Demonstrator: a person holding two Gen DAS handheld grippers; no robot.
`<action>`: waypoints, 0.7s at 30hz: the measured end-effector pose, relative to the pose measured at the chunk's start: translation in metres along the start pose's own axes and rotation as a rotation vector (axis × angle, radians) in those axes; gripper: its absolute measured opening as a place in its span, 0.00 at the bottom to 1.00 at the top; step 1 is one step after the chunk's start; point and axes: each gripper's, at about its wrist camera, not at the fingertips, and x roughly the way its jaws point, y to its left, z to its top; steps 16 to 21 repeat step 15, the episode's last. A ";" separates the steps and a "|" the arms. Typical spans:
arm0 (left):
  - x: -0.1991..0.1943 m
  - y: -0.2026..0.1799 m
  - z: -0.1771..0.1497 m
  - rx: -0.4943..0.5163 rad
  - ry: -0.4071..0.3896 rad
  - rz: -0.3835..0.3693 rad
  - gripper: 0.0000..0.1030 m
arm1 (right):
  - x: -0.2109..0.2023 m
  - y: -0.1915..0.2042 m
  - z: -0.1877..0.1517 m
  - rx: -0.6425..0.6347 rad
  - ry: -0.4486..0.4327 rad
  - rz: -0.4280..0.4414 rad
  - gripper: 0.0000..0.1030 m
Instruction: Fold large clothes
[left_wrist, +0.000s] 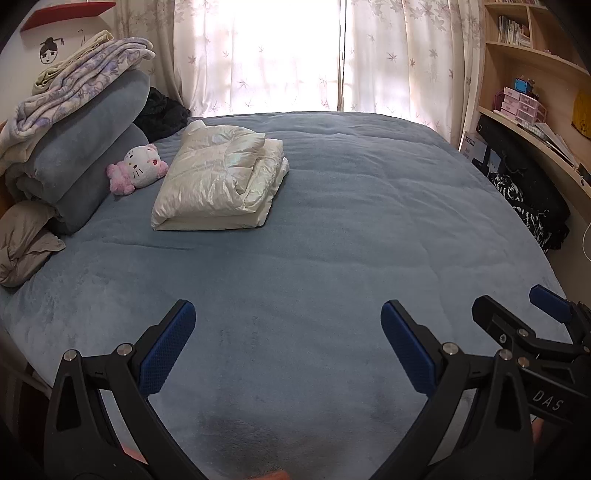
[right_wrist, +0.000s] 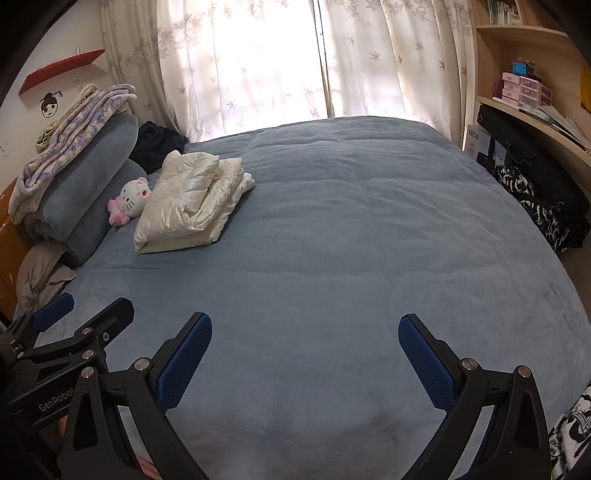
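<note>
Folded cream jacket (left_wrist: 218, 177) beside plush cat (left_wrist: 142, 166) (against pillows (left_wrist: 81, 147)), bed (left_wrist: 332, 240) otherwise bare

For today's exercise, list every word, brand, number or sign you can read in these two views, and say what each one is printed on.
"DAS" – on the right gripper, its body seen from the left wrist view.
"GenRobot" – on the left gripper, its body seen from the right wrist view.
Characters on the white box beside the bed: too blurred to read.
Spines of the books on the shelf: too small to read.
</note>
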 end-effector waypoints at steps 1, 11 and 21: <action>0.000 0.000 0.000 0.001 0.000 0.001 0.96 | 0.000 -0.001 0.000 0.000 0.000 0.000 0.99; -0.002 -0.001 -0.002 0.008 -0.003 0.004 0.95 | -0.001 0.000 -0.001 0.001 0.000 0.000 0.99; -0.002 0.001 -0.002 0.005 0.005 0.002 0.95 | 0.000 0.000 -0.001 0.001 0.001 -0.001 0.99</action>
